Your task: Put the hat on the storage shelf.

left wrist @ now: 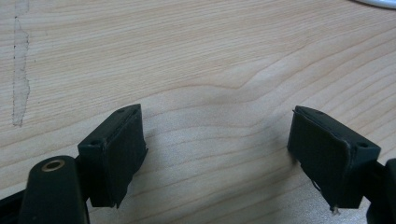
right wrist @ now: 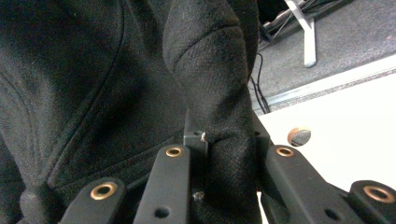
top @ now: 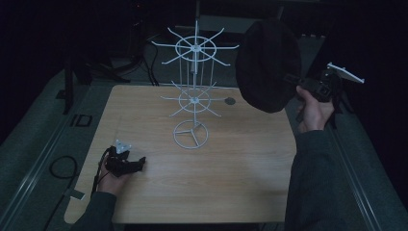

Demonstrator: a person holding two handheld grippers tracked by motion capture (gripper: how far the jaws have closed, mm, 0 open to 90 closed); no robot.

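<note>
A black fabric hat (top: 268, 65) hangs in the air at the right, beside the top tier of a white wire display rack (top: 194, 91) that stands mid-table. My right gripper (top: 294, 80) is shut on the hat's edge; in the right gripper view a fold of the hat (right wrist: 219, 93) is pinched between the jaws of the right gripper (right wrist: 229, 154). Near the table's front left my left gripper (top: 139, 163) lies low in a hand. Seen in the left gripper view, the left gripper (left wrist: 217, 156) is open over bare wood, nothing between its pads (left wrist: 123, 154).
The wooden table (top: 240, 168) has a small round grommet (top: 230, 101) near its back edge. Cables (top: 62, 168) lie on the grey floor at the left and behind the table. The rack's hooks spread out on two tiers.
</note>
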